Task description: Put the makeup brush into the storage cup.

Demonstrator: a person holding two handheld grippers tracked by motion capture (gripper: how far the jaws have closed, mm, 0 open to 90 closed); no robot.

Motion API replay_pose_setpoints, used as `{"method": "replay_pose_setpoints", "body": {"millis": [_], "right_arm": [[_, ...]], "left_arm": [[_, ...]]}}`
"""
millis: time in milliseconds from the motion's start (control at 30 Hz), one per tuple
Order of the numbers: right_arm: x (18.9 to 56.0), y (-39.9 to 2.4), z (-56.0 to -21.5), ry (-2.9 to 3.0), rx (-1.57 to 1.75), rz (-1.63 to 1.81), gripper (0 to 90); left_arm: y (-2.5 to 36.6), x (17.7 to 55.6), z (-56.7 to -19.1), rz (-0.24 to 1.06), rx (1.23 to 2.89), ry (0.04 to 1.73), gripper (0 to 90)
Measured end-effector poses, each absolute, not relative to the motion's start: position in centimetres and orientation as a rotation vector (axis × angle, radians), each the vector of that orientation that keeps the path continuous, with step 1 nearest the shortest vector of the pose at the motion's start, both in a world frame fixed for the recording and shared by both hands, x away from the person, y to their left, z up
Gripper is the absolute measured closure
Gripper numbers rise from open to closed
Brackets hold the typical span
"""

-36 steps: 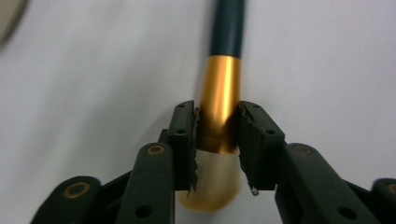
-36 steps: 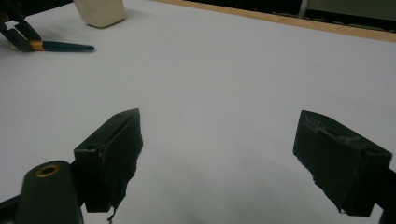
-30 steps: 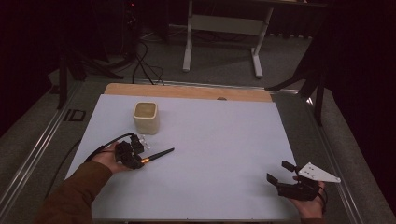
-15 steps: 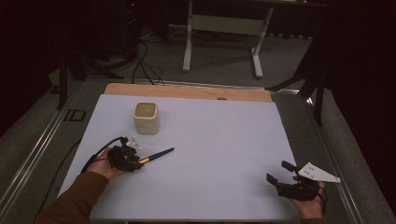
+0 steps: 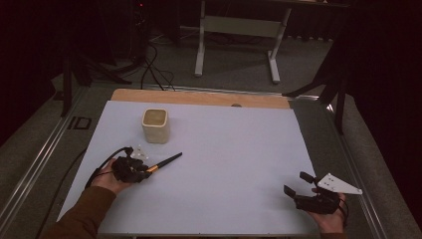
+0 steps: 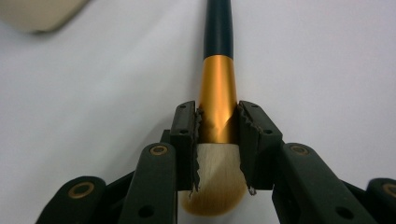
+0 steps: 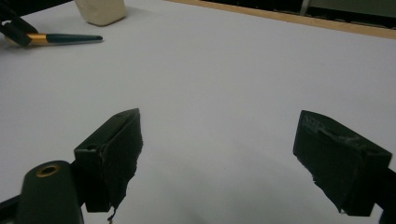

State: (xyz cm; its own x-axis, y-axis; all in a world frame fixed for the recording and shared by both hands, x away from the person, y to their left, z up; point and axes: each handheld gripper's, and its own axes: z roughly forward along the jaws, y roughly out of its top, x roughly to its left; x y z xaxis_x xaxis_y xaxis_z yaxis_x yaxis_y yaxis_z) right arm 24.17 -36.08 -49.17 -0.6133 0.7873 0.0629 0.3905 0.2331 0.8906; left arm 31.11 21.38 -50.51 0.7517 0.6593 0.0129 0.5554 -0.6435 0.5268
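A makeup brush point(image 5: 166, 162) with a dark handle, gold ferrule and tan bristles lies on the white sheet point(image 5: 239, 149) at the left. My left gripper point(image 5: 147, 172) is shut on it. In the left gripper view the jaws have just closed further, and the pads point(image 6: 187, 135) press both sides of the ferrule point(image 6: 217, 93) where the bristles start. My right gripper point(image 5: 295, 182) rests low at the near right, open, with nothing between its jaws point(image 7: 233, 158). In the right gripper view the brush point(image 7: 65, 38) lies far off.
A cream square cup point(image 5: 156, 125) stands upright behind the brush, towards the far left of the sheet. A wooden strip point(image 5: 199, 97) edges the far side. Metal rails point(image 5: 45, 154) run along both sides of the table.
My left hand has shifted slightly towards the near left, still on the brush. The brush, the cup and the right gripper stay where they were.
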Motion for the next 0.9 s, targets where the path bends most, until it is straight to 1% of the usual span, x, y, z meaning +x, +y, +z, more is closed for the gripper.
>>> {"method": "replay_pose_setpoints", "body": {"millis": [300, 900], "right_arm": [[24.1, -36.1, -49.1, 2.109, 1.084, 1.348, 15.0], [24.1, -36.1, -49.1, 2.109, 1.084, 1.347, 15.0]], "left_arm": [[21.7, 31.0, -48.2, 0.317, 2.398, 0.908, 69.7], [21.8, 30.8, -45.5, 0.349, 2.389, 0.880, 69.7]]}}
